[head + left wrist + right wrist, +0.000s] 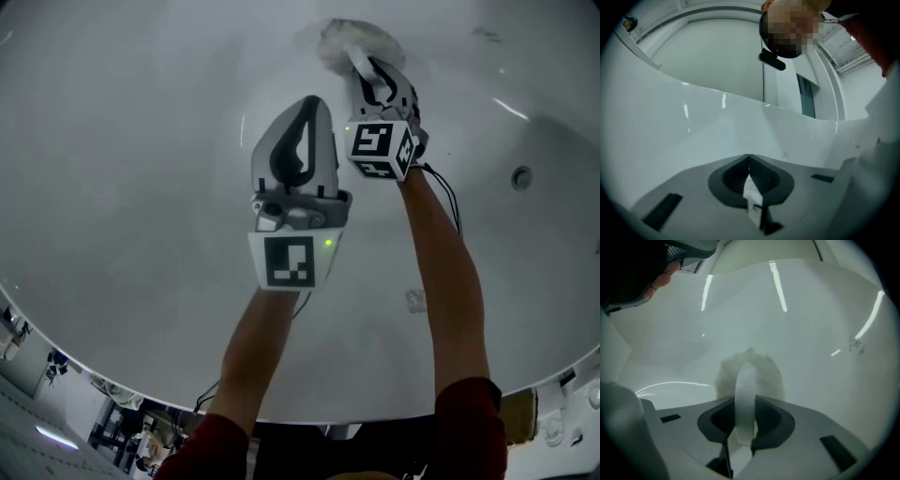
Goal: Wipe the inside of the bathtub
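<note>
White pad is pressing the bathtub straight beyond the right gripper, which is clamping its handle. Left gripper is hovering closed.

All views close inside bathtub

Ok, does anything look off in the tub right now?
Nothing stands out. The right gripper is shut on the white handle of the fluffy pad, which sits against the tub wall. The left gripper is shut and empty. No spills or damage show.

Tall dark wall panel, distant floor clutter
</note>
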